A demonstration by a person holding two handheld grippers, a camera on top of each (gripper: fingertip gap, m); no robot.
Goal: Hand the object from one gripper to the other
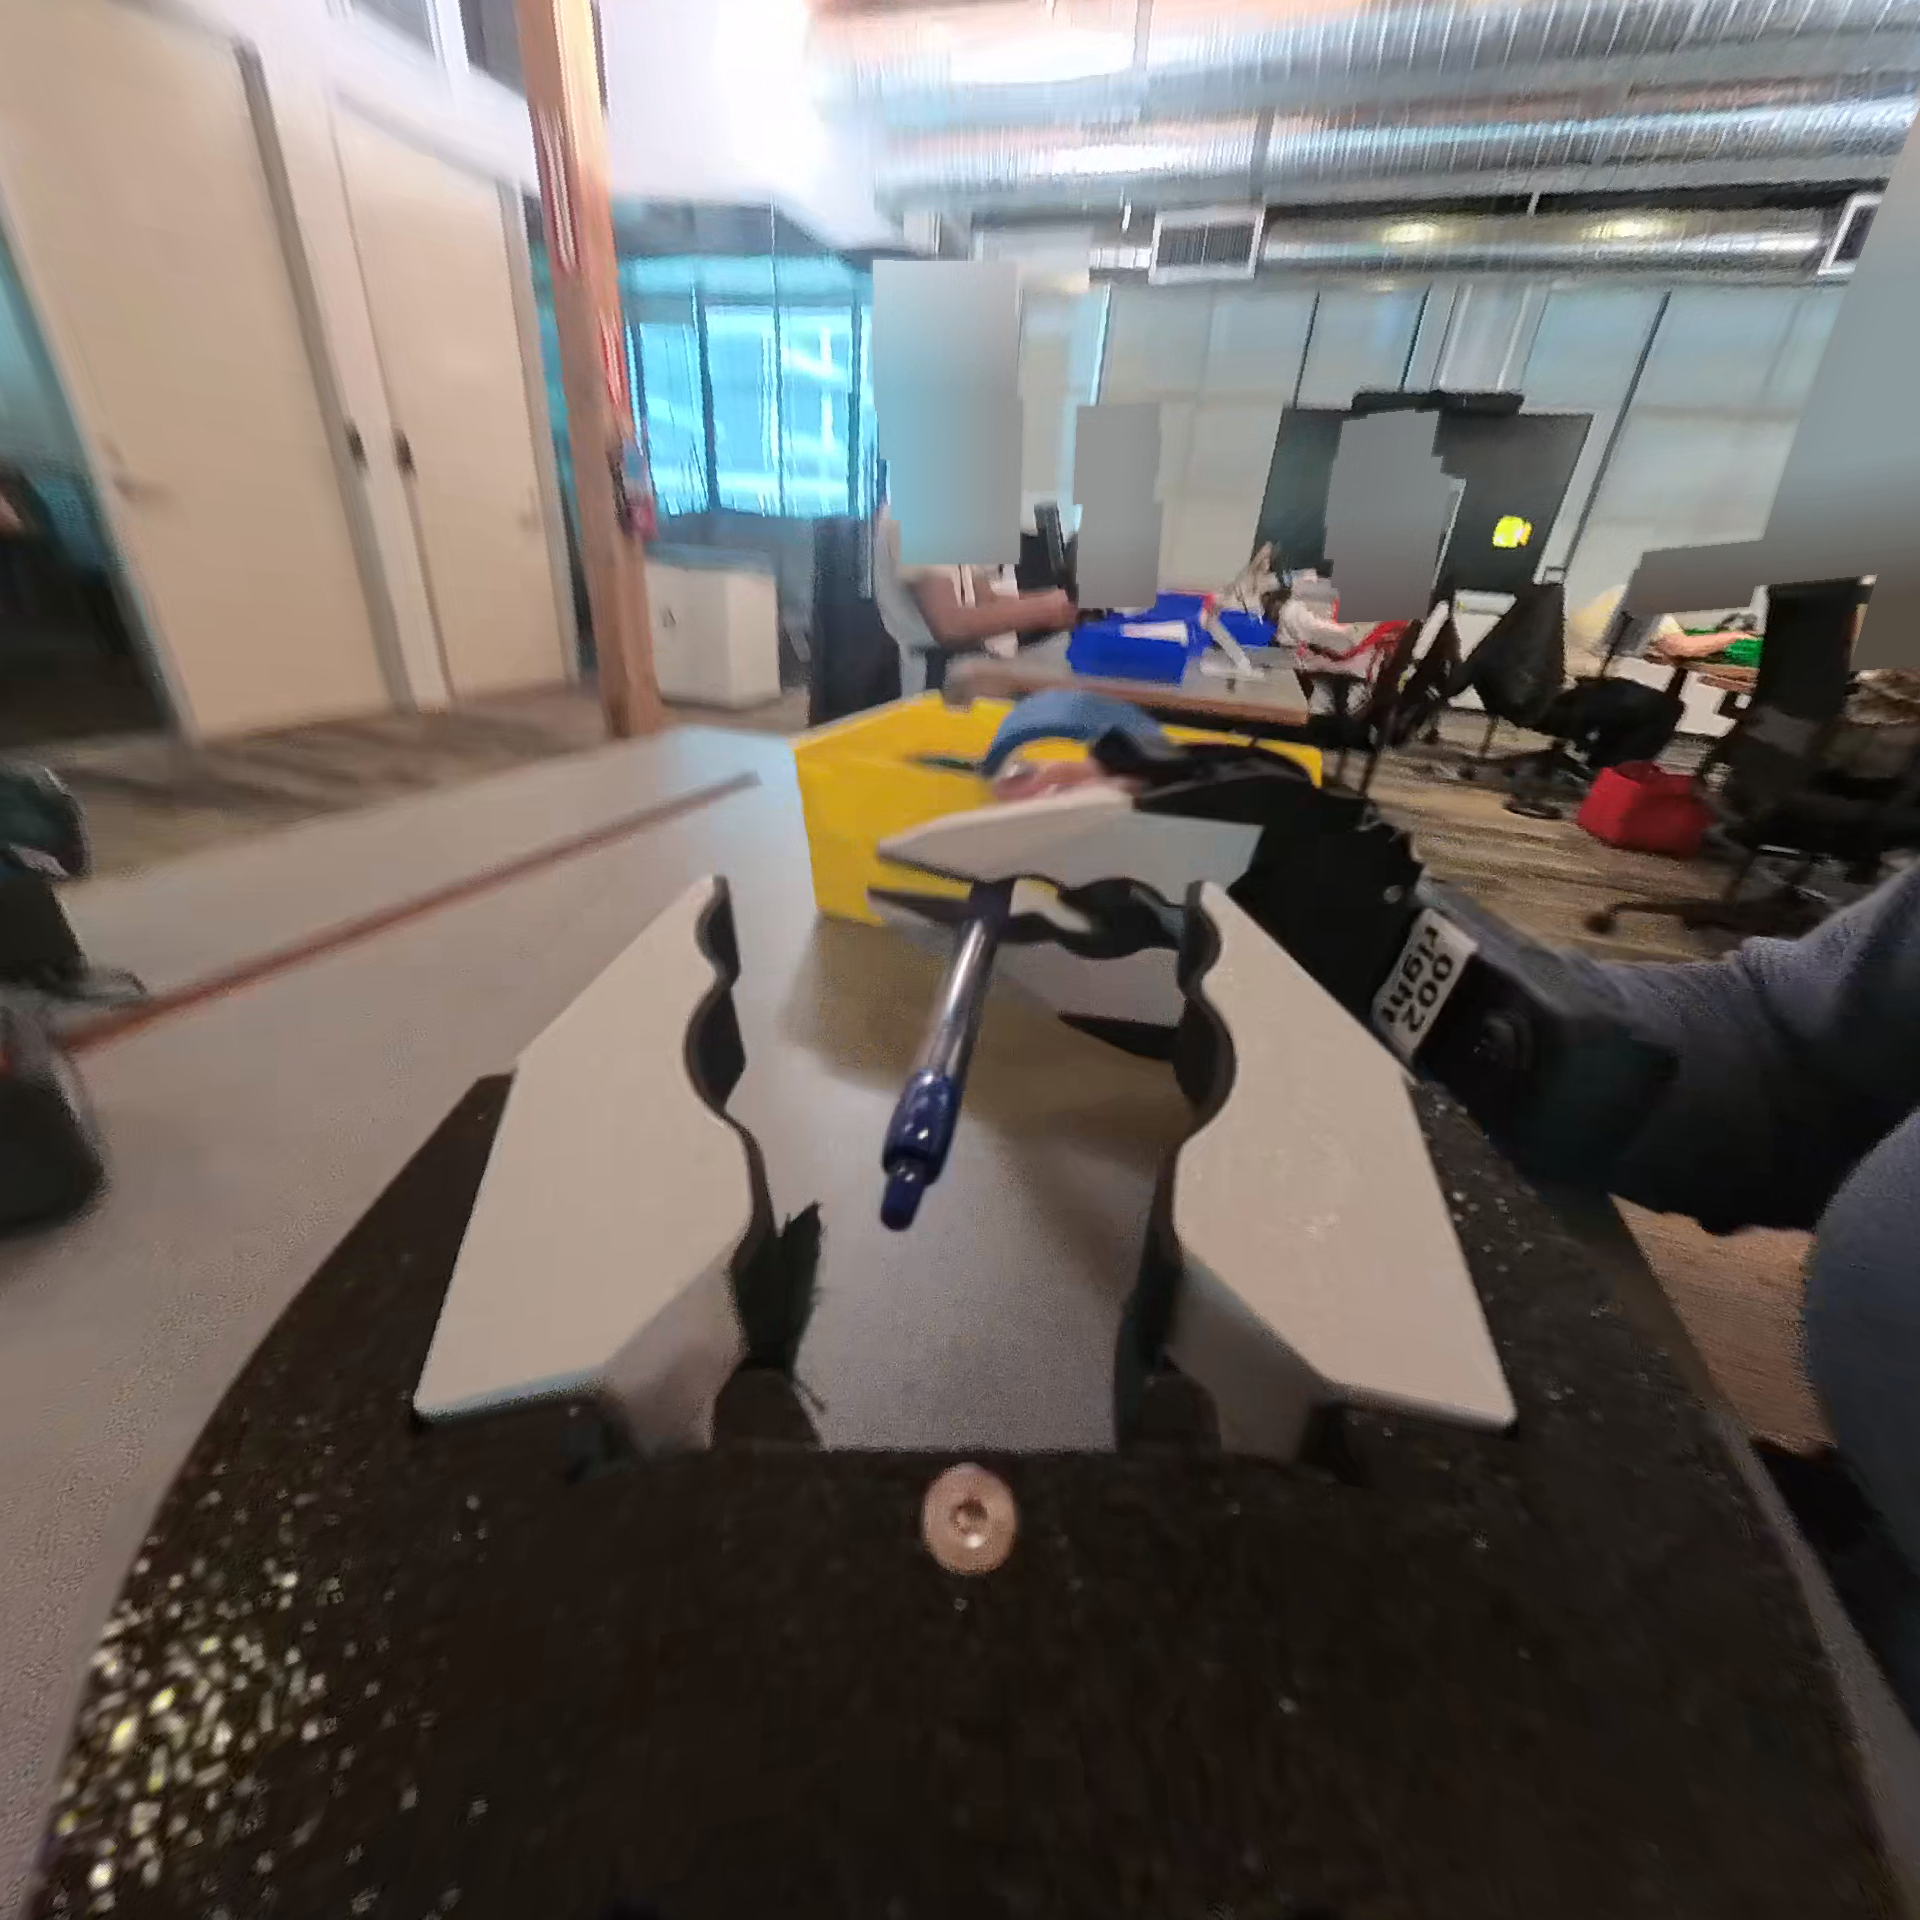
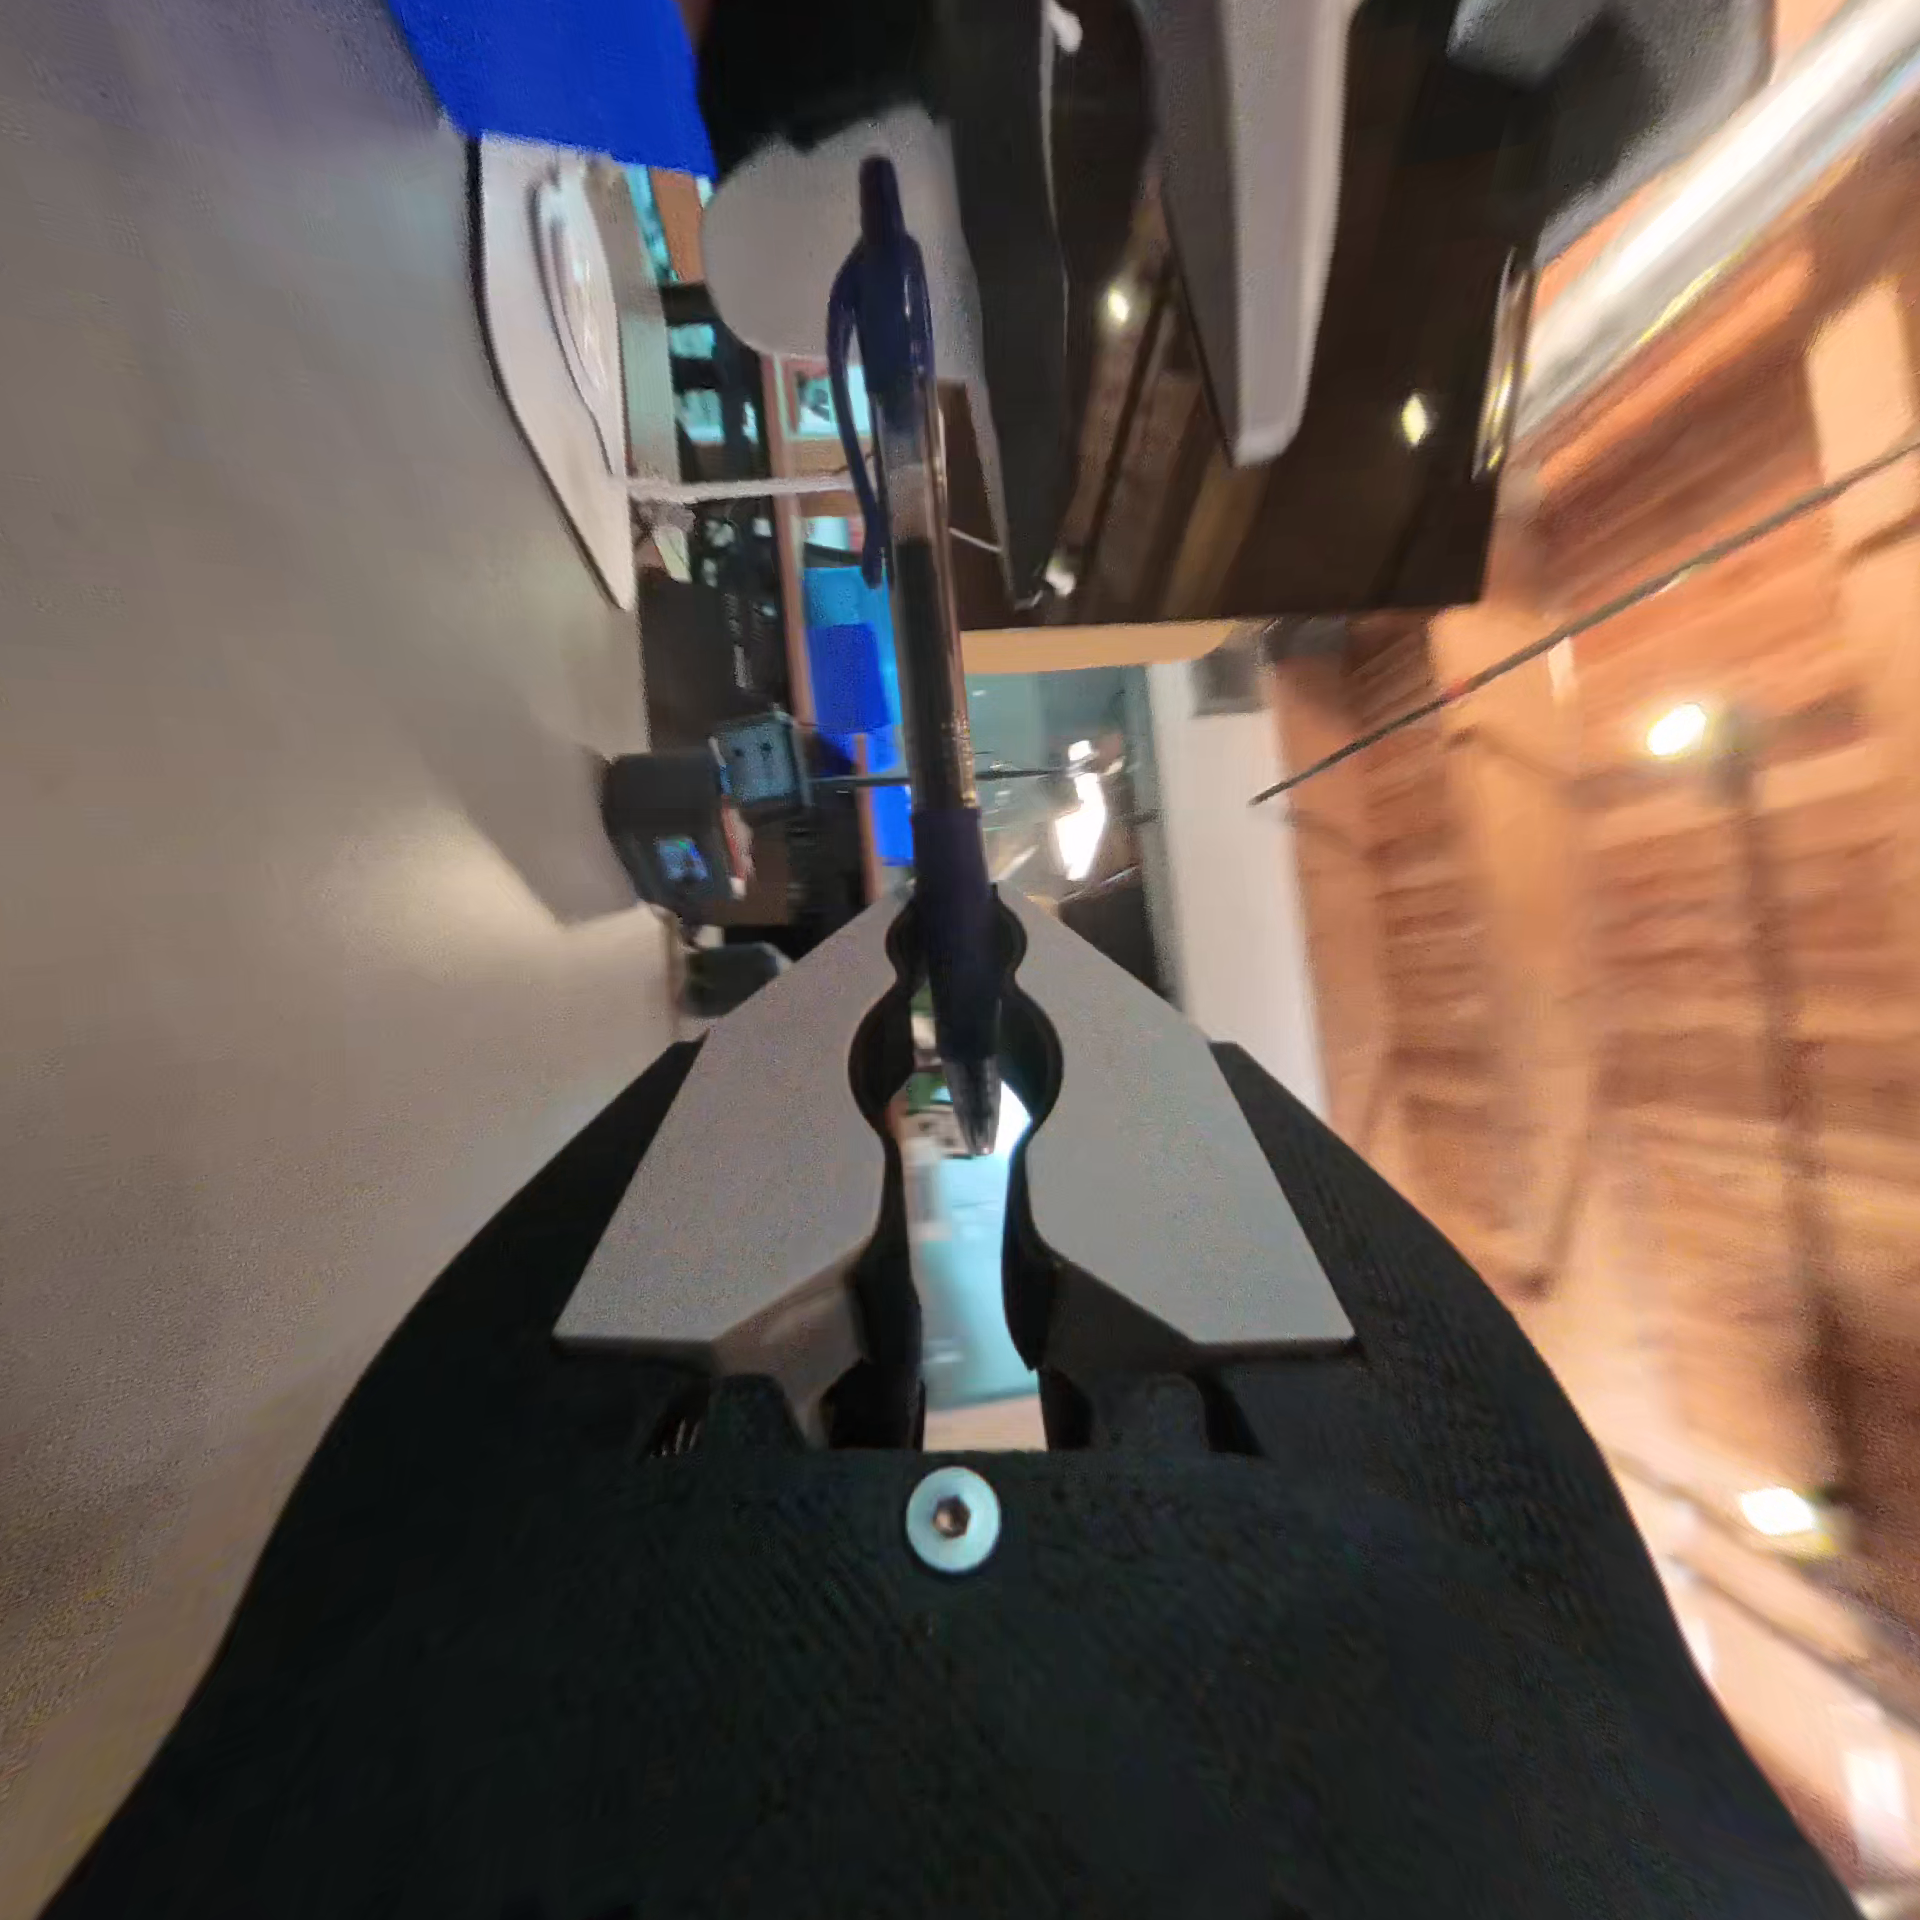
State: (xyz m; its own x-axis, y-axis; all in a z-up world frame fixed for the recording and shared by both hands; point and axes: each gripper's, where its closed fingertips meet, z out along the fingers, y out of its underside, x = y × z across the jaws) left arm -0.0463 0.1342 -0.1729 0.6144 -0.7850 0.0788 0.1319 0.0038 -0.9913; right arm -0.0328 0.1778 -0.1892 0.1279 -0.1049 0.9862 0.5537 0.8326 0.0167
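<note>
A: Where's the pen (image 1: 940, 1049)?
B: Clamped in the right gripper (image 2: 951, 914), grip end hidden there. The left gripper (image 1: 956, 914) gapes around its clicker end, untouching; yellow bin (image 1: 883, 810) behind.

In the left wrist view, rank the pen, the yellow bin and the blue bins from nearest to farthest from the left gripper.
From the left gripper:
1. Pen, between its open fingers, held by the right gripper.
2. Yellow bin, just behind, centre.
3. Blue bins, on the far desk.
</note>
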